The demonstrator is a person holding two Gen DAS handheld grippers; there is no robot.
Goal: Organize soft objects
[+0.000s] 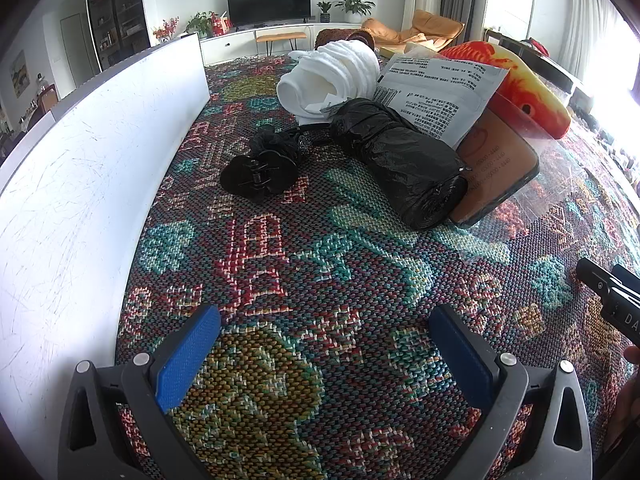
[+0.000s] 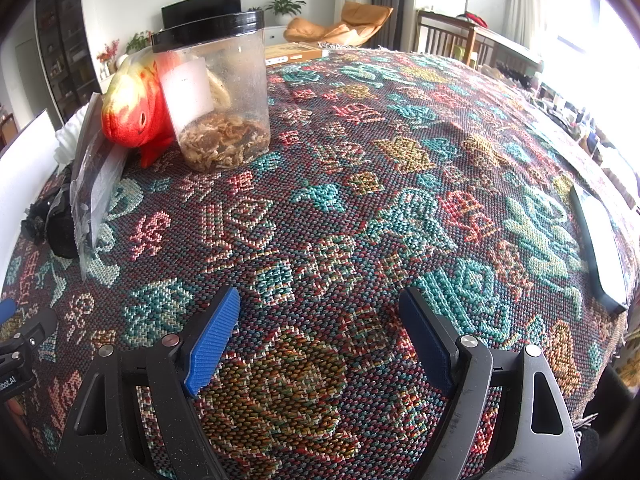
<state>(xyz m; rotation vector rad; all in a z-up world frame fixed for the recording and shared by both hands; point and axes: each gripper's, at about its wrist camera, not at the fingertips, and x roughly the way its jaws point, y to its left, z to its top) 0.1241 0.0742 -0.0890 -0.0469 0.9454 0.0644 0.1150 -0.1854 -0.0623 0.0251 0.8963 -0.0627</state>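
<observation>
**Soft goods on the woven cloth, both grippers empty**

We list, largest first: patterned cloth under everything; white towel roll, far ahead of the left gripper, soft and light, best pinched mid-roll; black bag roll, nearer, slippery, squashy; plush fish, ahead-left of the right gripper, touching the plastic jar; hair clip. We see both sets of fingers spread wide, holding nothing.
</observation>
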